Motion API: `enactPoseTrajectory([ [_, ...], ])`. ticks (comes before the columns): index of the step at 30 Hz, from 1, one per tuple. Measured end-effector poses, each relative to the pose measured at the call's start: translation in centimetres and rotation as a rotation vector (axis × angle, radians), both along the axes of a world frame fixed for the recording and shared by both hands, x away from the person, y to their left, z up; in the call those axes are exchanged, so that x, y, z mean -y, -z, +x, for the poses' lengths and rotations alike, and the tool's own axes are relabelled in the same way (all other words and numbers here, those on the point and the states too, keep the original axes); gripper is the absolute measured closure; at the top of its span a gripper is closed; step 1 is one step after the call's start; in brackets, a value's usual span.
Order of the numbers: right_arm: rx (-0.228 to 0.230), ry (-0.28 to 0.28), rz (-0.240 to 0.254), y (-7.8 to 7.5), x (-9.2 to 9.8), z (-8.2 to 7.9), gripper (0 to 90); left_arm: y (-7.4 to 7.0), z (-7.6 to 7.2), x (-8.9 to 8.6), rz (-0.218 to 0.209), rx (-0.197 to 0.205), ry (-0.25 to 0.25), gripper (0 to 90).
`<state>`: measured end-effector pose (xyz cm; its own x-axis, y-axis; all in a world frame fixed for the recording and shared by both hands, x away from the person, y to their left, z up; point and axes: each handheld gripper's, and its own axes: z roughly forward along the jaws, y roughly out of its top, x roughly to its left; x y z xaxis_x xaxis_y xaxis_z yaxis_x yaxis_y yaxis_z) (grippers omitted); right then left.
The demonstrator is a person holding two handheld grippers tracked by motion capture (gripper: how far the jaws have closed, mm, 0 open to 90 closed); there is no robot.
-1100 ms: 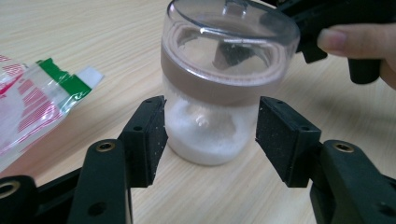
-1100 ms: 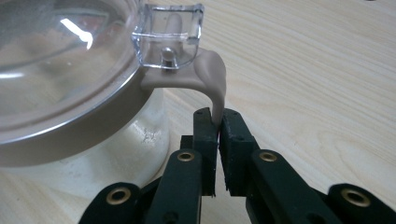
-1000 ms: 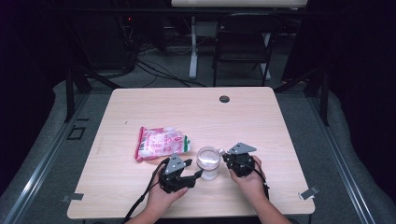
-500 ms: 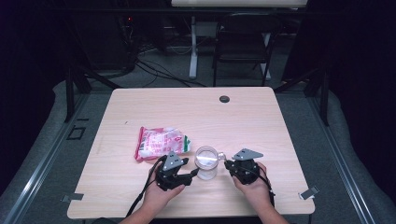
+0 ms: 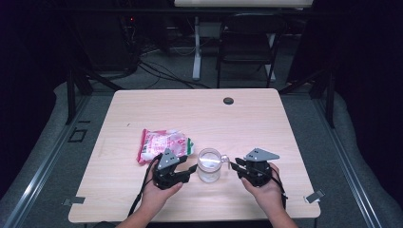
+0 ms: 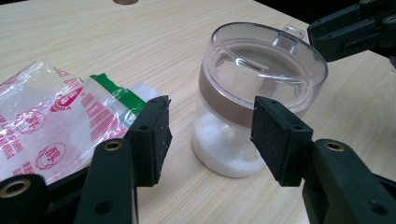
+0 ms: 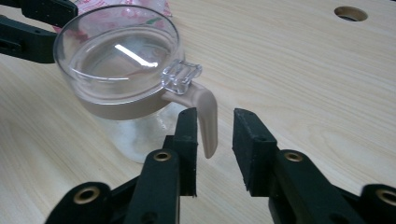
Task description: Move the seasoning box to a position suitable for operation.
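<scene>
A clear jar [image 5: 209, 165] with a tan collar, a transparent lid and white granules at its bottom stands upright on the wooden tabletop [image 5: 199, 111], near the person's edge and between the two grippers. A tan handle [image 7: 207, 116] hangs down from the collar on the jar's right side.

The left gripper [image 5: 189, 168] sits just left of the jar. In the left gripper view its jaws are spread, with the jar [image 6: 254, 93] beyond and between the pads, which do not press on it; these jaws have just been closing.

The right gripper [image 5: 235, 165] sits just right of the jar. In the right gripper view its jaws have just been opening and stand apart, with the lower end of the handle in the gap beside the left pad, not pinched.

A red-and-white printed plastic bag [image 5: 163, 143] lies flat on the tabletop, left of the jar and behind the left gripper.
</scene>
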<state>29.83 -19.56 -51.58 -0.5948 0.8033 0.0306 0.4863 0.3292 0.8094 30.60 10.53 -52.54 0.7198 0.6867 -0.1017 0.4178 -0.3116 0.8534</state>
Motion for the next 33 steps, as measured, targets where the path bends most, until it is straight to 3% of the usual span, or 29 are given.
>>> enactPoseTrajectory([
  [3,0.014,0.001,-0.008,-0.1,0.4,0.2,65.8,-0.3,0.2,-0.3,0.008,0.001,-0.006,46.5],
  [8,-0.045,-0.031,0.036,0.0,0.8,0.6,64.8,-0.5,0.6,-0.5,0.003,-0.024,-0.013,46.3],
  [10,-0.052,-0.044,0.025,0.0,0.7,0.8,64.2,-0.7,0.9,-0.8,-0.036,-0.059,-0.004,52.7],
  [14,-0.046,-0.094,0.021,-0.4,0.2,0.8,61.4,-1.5,1.3,-0.9,-0.05,-0.07,-0.004,60.8],
  [21,0.001,-0.148,-0.002,-2.1,-0.5,0.8,58.5,-2.9,1.8,-0.7,-0.018,-0.042,-0.023,63.3],
  [24,0.077,-0.181,-0.055,-3.4,-0.9,0.8,62.1,-3.8,2.1,-0.5,-0.018,-0.037,-0.028,62.0],
  [26,0.065,-0.168,-0.032,-3.9,-1.0,1.1,63.8,-4.3,2.4,-0.4,-0.038,-0.044,-0.031,60.7],
  [27,0.065,-0.168,-0.032,-3.9,-1.0,1.1,63.8,-4.6,2.6,-0.3,-0.025,-0.04,-0.036,60.7],
  [28,0.067,-0.144,-0.001,-4.2,-1.0,1.4,65.0,-4.8,2.8,-0.1,-0.01,-0.035,-0.047,60.4],
  [31,0.053,-0.118,0.039,-4.4,-1.0,1.7,66.4,-5.1,3.5,0.2,-0.01,-0.03,-0.048,60.4],
  [33,0.012,-0.09,0.079,-4.5,-1.1,2.2,67.3,-5.2,3.9,0.3,-0.012,-0.023,-0.055,60.3],
])
